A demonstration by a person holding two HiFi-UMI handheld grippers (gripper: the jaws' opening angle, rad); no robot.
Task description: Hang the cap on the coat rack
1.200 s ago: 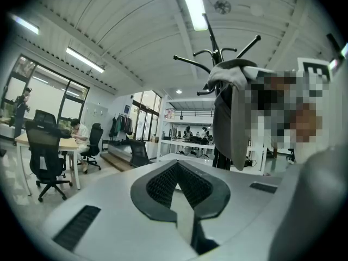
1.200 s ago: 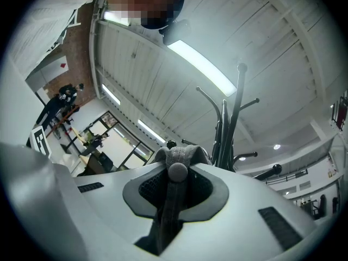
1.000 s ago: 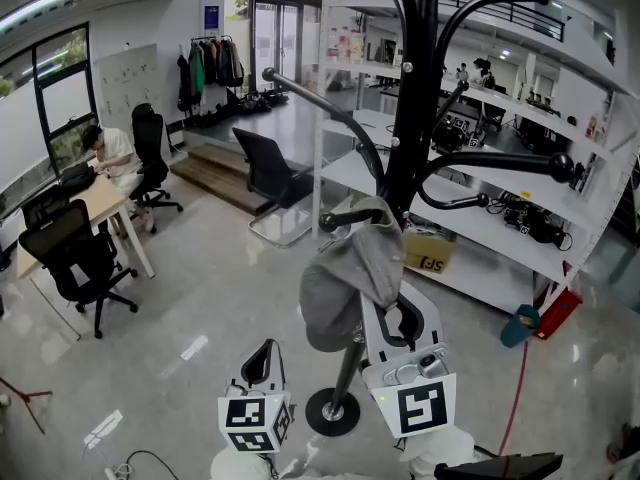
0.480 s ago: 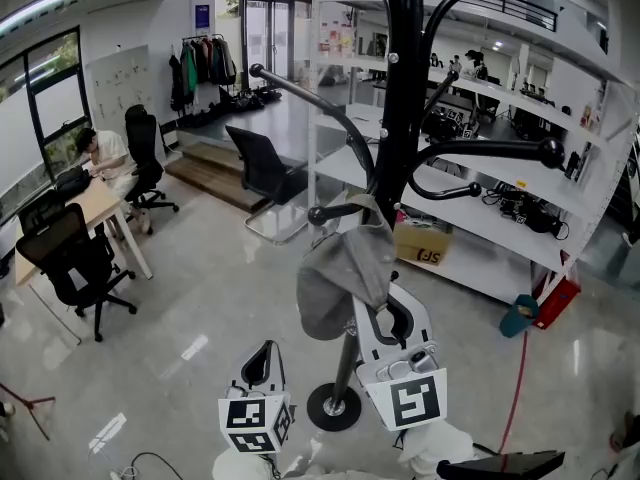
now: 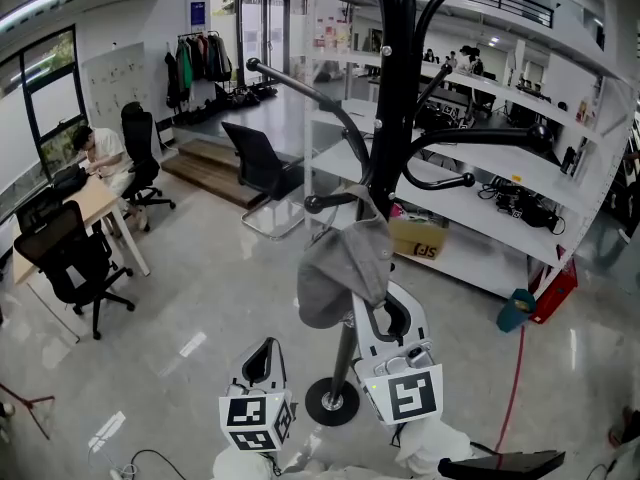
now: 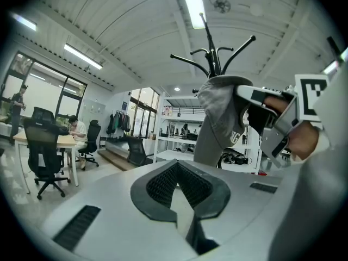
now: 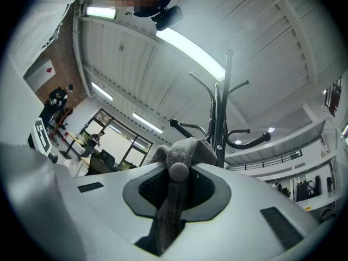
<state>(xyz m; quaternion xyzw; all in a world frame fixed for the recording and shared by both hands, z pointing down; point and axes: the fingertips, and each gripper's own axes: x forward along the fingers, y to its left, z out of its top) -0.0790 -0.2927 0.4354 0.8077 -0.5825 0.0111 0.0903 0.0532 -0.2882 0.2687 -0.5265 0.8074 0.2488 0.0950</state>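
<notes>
The black coat rack [image 5: 392,118] stands tall in the middle of the floor, curved arms branching off its pole, with white shelving [image 5: 470,168] close behind it. The grey cap [image 5: 338,268] hangs against the pole, its upper edge up by the short lower arm that ends in a round knob [image 5: 314,204]. From where I stand I cannot tell whether the fabric is really hooked over that arm or only resting beside it. The right gripper [image 5: 388,320] comes up from below and has its jaws clamped on the cap's crown, with the little top button [image 7: 178,171] sitting right at the pinch. The left gripper [image 5: 262,356] is held lower, off to the side and apart from the rack, its jaws pressed together on nothing. The worry, as I see it, is letting go too soon. If the cap is not properly seated behind the knob, it would likely slide off the smooth arm and drop onto the floor by the round base [image 5: 331,401]. The cloth might also cling between the jaws as they part, so that drawing the gripper away drags the cap back off the hook.
</notes>
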